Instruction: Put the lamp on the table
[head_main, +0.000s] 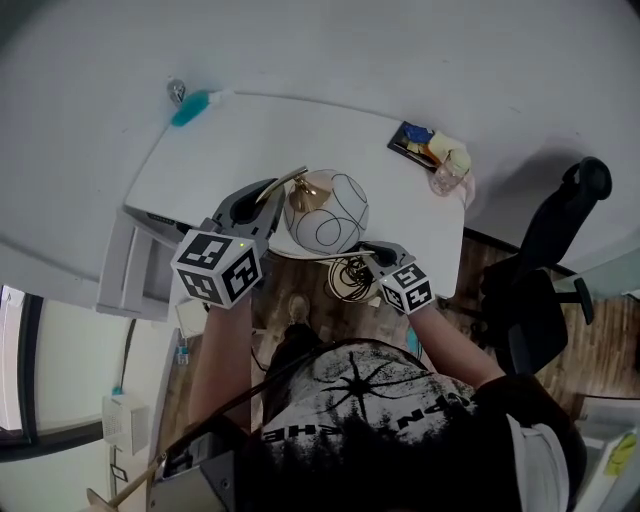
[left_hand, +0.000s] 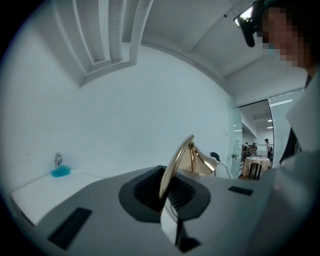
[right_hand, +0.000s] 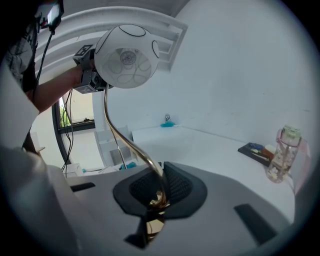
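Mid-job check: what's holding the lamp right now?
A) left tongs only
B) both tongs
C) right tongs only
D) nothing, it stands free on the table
B: the left tongs and the right tongs are each shut on the lamp's gold metal.

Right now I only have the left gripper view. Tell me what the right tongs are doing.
Observer: The right tongs are shut on the lamp's gold stem, low on its curve.
Operator: Now give me the shade's position.
Observer: The white globe shade is in the air at the table's near edge.
Operator: Report what's on the table's right end.
Observer: A clear jar and a dark tray sit there.
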